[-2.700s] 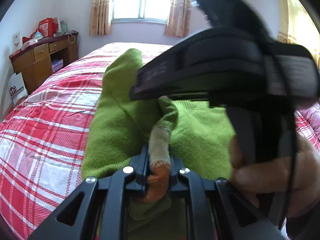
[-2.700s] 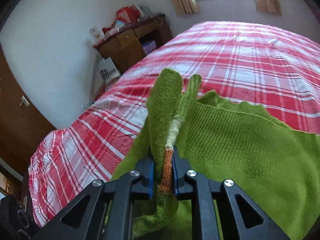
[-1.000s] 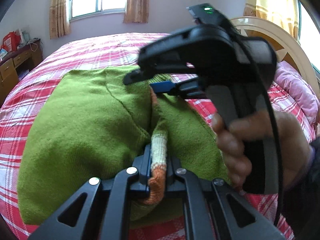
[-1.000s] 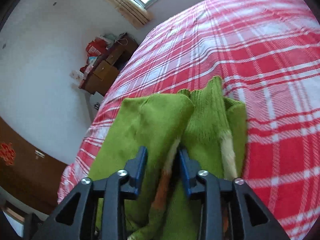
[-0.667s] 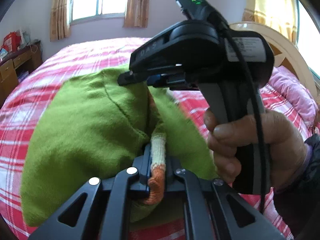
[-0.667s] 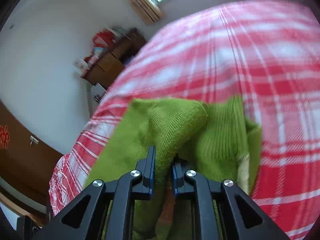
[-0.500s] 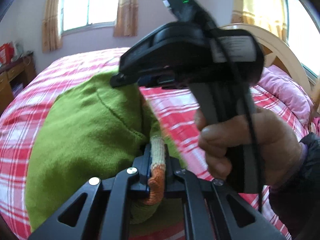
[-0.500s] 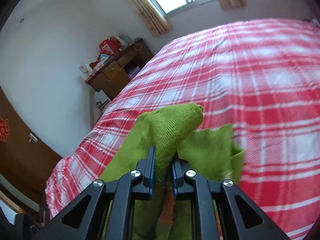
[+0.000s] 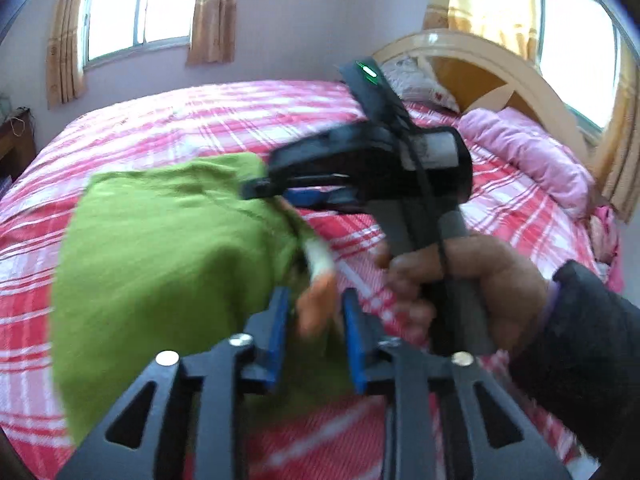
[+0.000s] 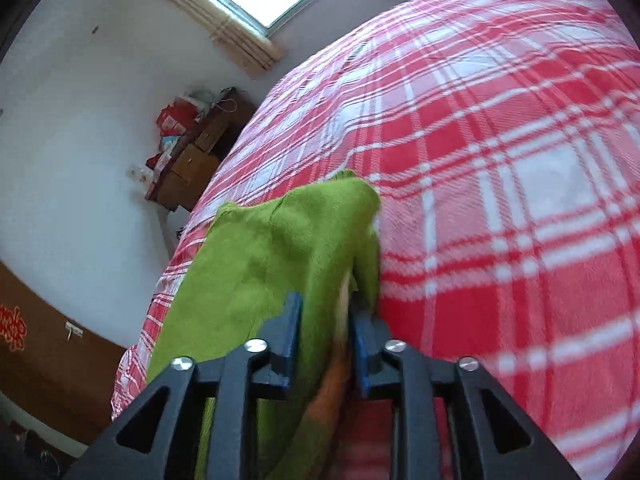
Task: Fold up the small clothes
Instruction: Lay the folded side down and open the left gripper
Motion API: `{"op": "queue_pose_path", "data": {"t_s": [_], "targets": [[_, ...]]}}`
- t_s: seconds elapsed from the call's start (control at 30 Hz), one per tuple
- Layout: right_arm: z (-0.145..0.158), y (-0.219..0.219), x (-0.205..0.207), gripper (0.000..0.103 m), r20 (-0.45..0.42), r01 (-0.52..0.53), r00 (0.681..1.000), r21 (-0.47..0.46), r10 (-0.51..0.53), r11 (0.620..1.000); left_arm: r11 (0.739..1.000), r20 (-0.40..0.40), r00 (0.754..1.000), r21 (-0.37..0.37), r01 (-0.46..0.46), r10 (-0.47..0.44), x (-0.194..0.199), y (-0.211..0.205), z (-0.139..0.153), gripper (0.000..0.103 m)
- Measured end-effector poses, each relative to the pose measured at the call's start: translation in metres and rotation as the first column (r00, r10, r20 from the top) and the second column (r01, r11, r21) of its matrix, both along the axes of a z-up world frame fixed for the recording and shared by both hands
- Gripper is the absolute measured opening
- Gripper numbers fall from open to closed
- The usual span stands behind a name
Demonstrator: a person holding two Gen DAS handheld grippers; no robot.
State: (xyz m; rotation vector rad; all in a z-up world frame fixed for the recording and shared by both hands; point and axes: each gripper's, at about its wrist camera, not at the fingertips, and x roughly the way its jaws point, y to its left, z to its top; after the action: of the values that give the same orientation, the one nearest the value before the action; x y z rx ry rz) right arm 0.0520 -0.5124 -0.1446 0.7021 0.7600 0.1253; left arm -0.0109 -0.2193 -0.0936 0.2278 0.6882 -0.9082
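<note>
Both grippers opening, sweater (image 9: pixel 160 248) (green) between

A bed with a red-and-white plaid cover (image 9: pixel 168 120) fills the room. At one o'clock stands its arched wooden headboard (image 9: pixel 492 76) with a pink quilt (image 9: pixel 532 156). Bright curtained windows (image 9: pixel 136 12) break the pale walls; a cluttered wooden desk (image 10: pixel 188 160) stands at ten o'clock.

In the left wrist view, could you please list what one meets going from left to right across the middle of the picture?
Green sweater → its orange and white cuff, between the opening jaws of the left gripper → the right gripper's black handle, held by a hand → dark sleeve.
</note>
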Motion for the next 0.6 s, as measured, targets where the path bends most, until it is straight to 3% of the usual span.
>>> {"op": "queue_pose_path", "data": {"t_s": [0.03, 0.07, 0.17, 0.3, 0.43, 0.53, 0.6], "targets": [[0.006, 0.000, -0.013, 0.044, 0.011, 0.019, 1.000, -0.024, -0.019, 1.000, 1.000, 0.029, 0.999, -0.002, -0.026, 0.026, -0.002, 0.019, 0.005, 0.056], [0.015, 0.000, -0.032, 0.044, 0.036, 0.036, 0.999, -0.063, -0.034, 0.997, 0.998, 0.056, 0.997, -0.002, -0.058, 0.058, -0.005, 0.034, 0.006, 0.065], [0.037, 0.013, -0.077, 0.044, 0.092, 0.028, 0.996, -0.142, -0.015, 0.989, 0.987, 0.082, 0.984, 0.023, -0.161, 0.159, 0.001, 0.075, 0.002, 0.065], [0.055, 0.045, -0.111, 0.044, 0.121, -0.046, 0.990, -0.208, 0.073, 0.977, 0.960, 0.042, 0.961, 0.055, -0.275, 0.273, 0.020, 0.110, -0.011, 0.065], [0.054, 0.094, -0.104, 0.051, 0.048, -0.157, 0.982, -0.345, 0.184, 0.925, 0.945, 0.086, 0.955, 0.143, -0.293, 0.283, 0.028, 0.098, -0.026, 0.068], [0.035, 0.119, -0.090, 0.051, -0.053, -0.229, 0.972, -0.417, 0.228, 0.879, 0.931, 0.152, 0.945, 0.183, -0.315, 0.290, 0.034, 0.093, -0.030, 0.084], [0.021, 0.125, -0.087, 0.051, -0.096, -0.243, 0.970, -0.439, 0.223, 0.865, 0.926, 0.184, 0.938, 0.189, -0.326, 0.293, 0.038, 0.094, -0.031, 0.086]]}}
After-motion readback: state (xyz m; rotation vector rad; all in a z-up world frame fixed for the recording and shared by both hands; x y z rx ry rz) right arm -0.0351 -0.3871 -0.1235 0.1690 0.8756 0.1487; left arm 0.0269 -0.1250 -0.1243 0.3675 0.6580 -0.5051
